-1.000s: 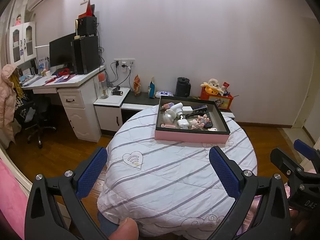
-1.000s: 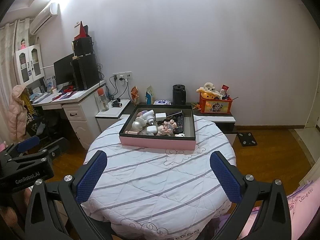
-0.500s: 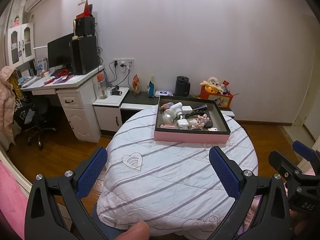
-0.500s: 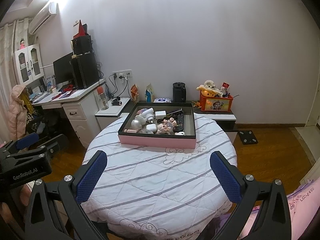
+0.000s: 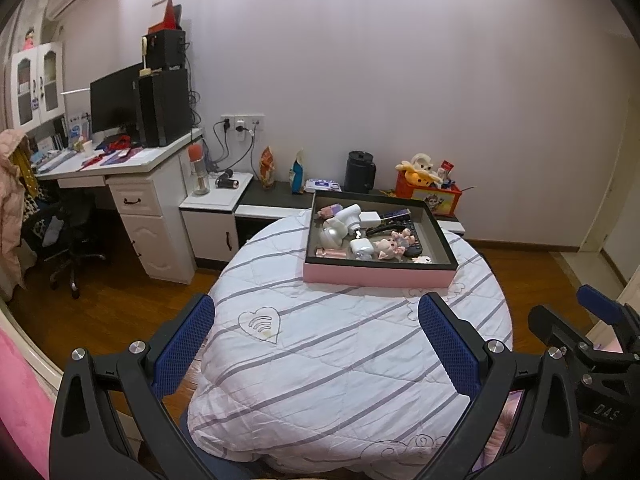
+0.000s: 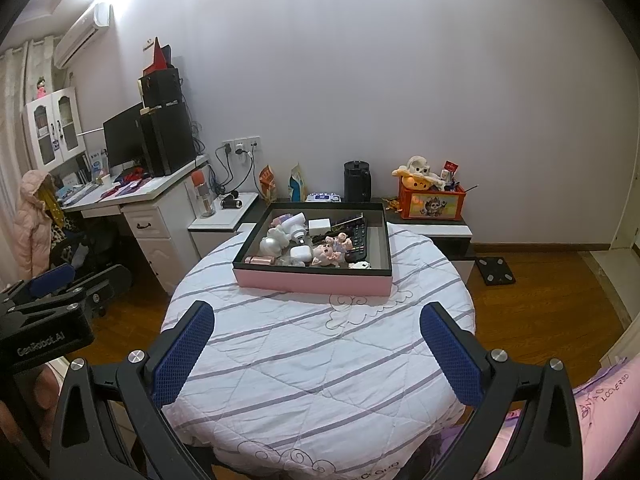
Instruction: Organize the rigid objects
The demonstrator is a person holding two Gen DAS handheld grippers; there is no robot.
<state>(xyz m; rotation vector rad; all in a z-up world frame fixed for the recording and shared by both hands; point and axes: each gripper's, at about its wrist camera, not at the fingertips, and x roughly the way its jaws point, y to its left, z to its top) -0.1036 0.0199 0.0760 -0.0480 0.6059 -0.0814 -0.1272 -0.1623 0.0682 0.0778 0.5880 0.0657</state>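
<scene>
A: What is the surface?

B: A round table [image 6: 320, 360] under a white quilted cover with grey stripes, a heart stitched near its left edge and a cloud outline near the tray. The floor around it is brown wood.

A: Where are the things to sort?

B: Heaped in 1 pink-sided tray [image 6: 312, 282] with a dark inside, on the far part of the table. In it lie a black remote [image 6: 357, 241], a white charger [image 6: 319, 225], a small pink pig figure [image 6: 325, 254] and other white pieces too small to tell.

A: The claws?

B: The left gripper [image 5: 316, 338] and right gripper [image 6: 318, 340] both hang spread wide with nothing between their blue pads, near the table's close edge, well apart from the tray.

A: The room?

B: A white desk [image 5: 152, 184] with a monitor [image 5: 114, 102] stands at the left wall, a low cabinet behind the table carries a black kettle [image 6: 357, 181] and an orange toy box [image 6: 432, 201].
</scene>
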